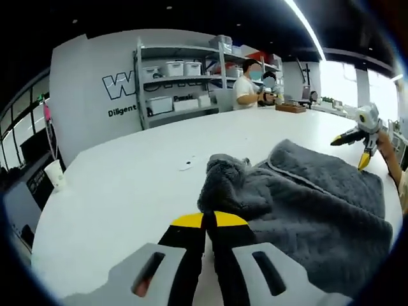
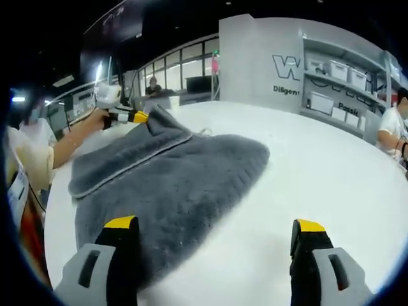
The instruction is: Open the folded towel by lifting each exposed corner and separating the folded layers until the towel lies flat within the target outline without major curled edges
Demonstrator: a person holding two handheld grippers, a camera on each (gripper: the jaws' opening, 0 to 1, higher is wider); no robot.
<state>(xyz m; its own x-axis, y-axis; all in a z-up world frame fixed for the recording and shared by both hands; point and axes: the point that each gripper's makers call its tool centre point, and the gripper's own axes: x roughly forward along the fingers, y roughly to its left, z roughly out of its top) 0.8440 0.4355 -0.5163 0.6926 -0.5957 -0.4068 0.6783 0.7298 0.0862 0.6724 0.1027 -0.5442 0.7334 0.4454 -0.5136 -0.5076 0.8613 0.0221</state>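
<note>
One towel (image 2: 172,185); two claws: left (image 1: 209,220) pinching, right (image 2: 213,226) spread.

From your left gripper (image 1: 209,220), bare white table (image 1: 127,185) lies open from 9 to 12 o'clock, broken only by a small scrap (image 1: 185,166). The bunched grey towel (image 1: 306,197) blocks 12 to 3 o'clock. A paper cup (image 1: 55,173) stands at the far 9 o'clock edge. From your right gripper (image 2: 213,233), clear table runs from 12 to 3 o'clock; shelves (image 2: 338,89) stand beyond it.
</note>
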